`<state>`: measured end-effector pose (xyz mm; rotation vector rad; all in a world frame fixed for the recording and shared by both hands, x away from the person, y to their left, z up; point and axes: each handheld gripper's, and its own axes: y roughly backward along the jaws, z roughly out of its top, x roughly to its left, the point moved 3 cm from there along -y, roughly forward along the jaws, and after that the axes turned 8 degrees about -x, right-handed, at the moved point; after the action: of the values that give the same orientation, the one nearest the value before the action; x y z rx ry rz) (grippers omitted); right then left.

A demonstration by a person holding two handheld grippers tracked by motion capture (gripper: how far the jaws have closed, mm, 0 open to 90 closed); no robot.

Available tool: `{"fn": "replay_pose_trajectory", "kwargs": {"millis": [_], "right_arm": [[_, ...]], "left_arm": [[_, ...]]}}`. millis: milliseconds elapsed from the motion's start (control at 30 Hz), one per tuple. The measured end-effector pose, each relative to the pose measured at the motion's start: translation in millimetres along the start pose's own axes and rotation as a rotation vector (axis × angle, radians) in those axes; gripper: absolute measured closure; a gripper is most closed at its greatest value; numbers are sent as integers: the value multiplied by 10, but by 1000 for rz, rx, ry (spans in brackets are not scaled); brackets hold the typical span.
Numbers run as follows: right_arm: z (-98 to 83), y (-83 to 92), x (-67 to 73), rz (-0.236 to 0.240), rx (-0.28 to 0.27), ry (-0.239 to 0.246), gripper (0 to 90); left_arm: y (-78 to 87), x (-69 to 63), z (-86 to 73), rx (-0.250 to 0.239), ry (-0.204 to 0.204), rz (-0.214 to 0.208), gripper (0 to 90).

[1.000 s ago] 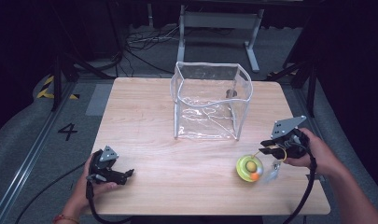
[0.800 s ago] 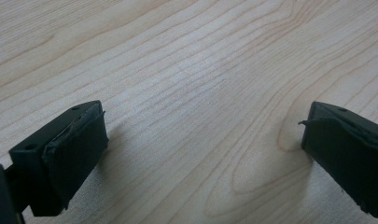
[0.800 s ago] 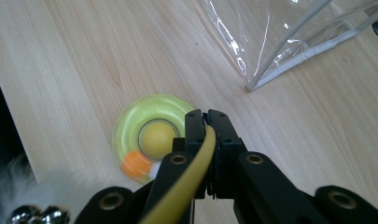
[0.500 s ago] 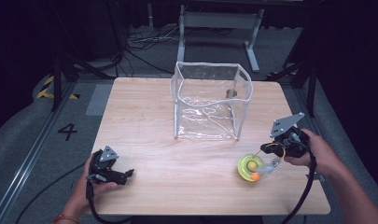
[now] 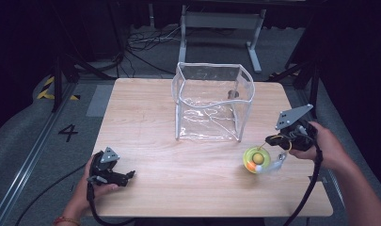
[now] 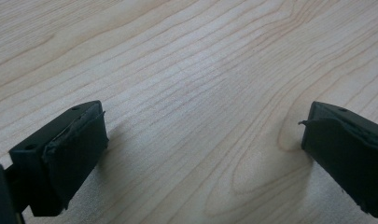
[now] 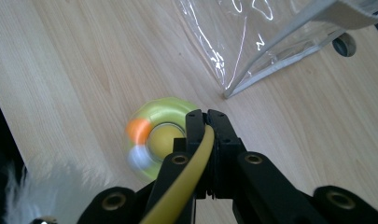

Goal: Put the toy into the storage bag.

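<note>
The table (image 5: 146, 117) carries a clear bag (image 5: 211, 101) standing open-topped near its far middle, with nothing visible inside it apart from creases in the plastic. The work in hand looks like getting the toy (image 5: 257, 160) into that bag, and it is at an early stage: the pick-up seems done, while the carry across and the drop over the bag's rim are left.

The toy is a yellow-green ring with a ball in its centre and orange and white spots on it, and it sits to the right of the bag and nearer the person, just off the bag's front right corner. In the right gripper view the toy (image 7: 158, 137) is blurred and the bag's corner (image 7: 266, 60) lies just beyond it. A yellow stalk (image 7: 189, 179) runs from the toy up between the jaws of the right gripper (image 7: 206, 116), which are pressed together on it. White feathers (image 7: 18, 186) show at the lower left of that view.

The left gripper (image 5: 124, 177) rests low on the table at the near left, well apart from bag and toy, with its jaws wide and only bare wood (image 6: 186, 93) between them.

Against the earlier frames, the right gripper's jaws have just been closing onto the stalk, and the gripper and toy now sit slightly higher. The left gripper and the bag lie as they did.
</note>
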<state>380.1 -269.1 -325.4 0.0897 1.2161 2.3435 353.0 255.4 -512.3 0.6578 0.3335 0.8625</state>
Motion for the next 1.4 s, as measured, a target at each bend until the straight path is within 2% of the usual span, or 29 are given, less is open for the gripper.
{"fn": "replay_pose_trajectory", "kwargs": {"millis": [167, 333, 667, 867, 1100, 1267, 1400], "right_arm": [[65, 65, -40, -3, -7, 4, 885], [110, 146, -88, -32, 2, 4, 885], [209, 339, -192, -46, 14, 1, 885], [290, 399, -254, -50, 19, 5, 885], [442, 521, -390, -72, 12, 4, 885], [573, 626, -489, -100, 26, 8, 885], [745, 731, -591, -122, 20, 8, 884]], "left_arm": [[-1, 1, 1, 0, 0, -1, 5], [0, 1, 1, 0, -1, -1, 5], [0, 0, 0, 0, 0, 0, 5], [1, 0, 0, 0, 1, 1, 5], [1, -1, 0, 0, 1, 1, 5], [1, -2, 0, 1, 1, 1, 5], [1, 0, 0, 1, 0, 1, 5]]}}
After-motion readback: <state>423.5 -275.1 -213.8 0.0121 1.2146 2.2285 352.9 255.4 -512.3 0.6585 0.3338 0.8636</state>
